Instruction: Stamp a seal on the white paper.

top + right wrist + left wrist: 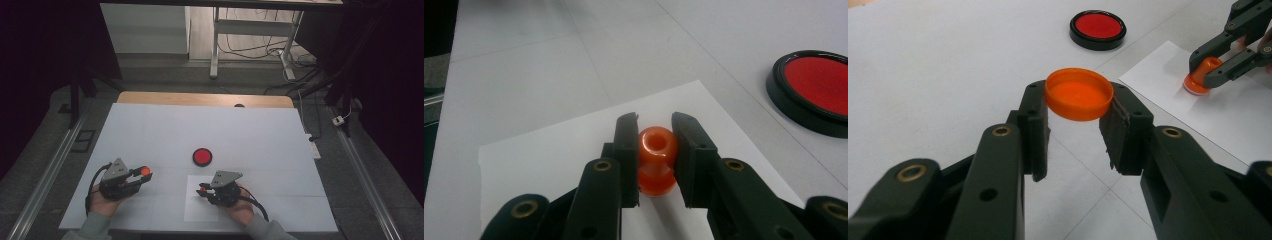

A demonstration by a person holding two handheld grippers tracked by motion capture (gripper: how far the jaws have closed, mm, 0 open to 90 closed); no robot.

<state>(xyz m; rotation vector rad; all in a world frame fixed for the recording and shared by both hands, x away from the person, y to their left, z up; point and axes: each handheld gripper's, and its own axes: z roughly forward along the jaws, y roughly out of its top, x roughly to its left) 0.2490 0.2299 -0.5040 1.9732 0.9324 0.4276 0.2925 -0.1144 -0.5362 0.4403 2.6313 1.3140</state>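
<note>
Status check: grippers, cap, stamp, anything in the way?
Left gripper shut on cap, lifted. Right gripper shut on stamp, on paper. Ink pad beyond, clear.

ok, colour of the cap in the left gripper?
Orange cap, held between the left gripper jaws; clearest in the left gripper view.

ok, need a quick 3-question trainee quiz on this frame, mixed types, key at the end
1. True or false: the left gripper holds an orange cap clear of the table.
2. What does the right gripper grip? A) the red pad B) an orange stamp C) nothing
3. Fill in: the orange stamp stands on a sheet of white ____.

Key
1. True: the cap sits between the fingers, open side up.
2. B: the red pad lies apart, farther up the table.
3. Paper.
</note>
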